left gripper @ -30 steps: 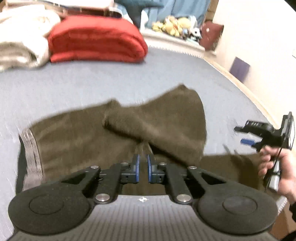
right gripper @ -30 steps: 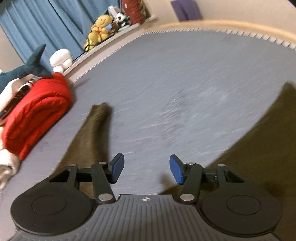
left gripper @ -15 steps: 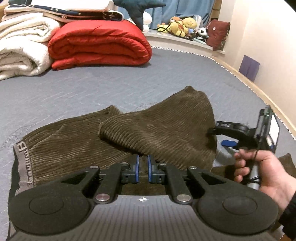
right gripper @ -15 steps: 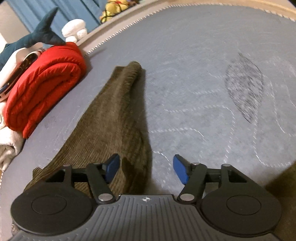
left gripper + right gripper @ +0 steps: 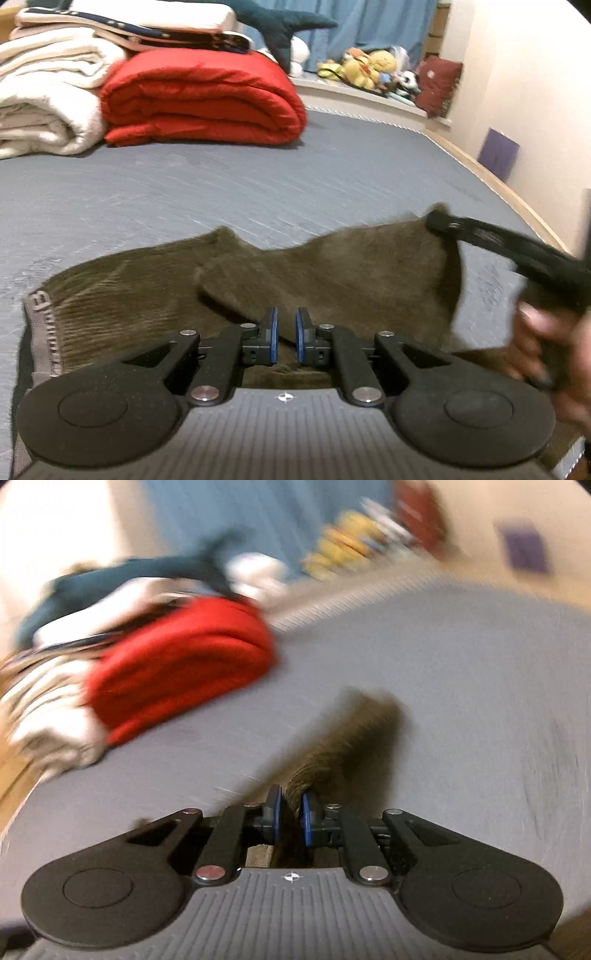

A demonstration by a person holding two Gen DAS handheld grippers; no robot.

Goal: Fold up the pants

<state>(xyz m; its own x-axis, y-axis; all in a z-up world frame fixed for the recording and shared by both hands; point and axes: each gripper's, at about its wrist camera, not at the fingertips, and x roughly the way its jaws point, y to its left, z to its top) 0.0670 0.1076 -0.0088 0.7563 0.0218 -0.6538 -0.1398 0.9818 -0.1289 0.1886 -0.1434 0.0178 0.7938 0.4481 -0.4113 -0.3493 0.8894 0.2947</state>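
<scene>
While both grippers (left (image 5: 285, 334), right (image 5: 291, 814)) clamp their jaws on one pair of pants (image 5: 332, 273), two folded blankets sit behind.

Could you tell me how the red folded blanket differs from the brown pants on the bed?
The red folded blanket is bright and smooth, rolled into a thick, tidy bundle; the brown pants are ribbed, dull, thin and only partly folded. The blanket lies untouched at the far side, while both the left gripper and right gripper have their jaws on the pants. Both rest on the grey bed.

Black tongs (image 5: 284, 338), blue pads (image 5: 272, 334)
</scene>
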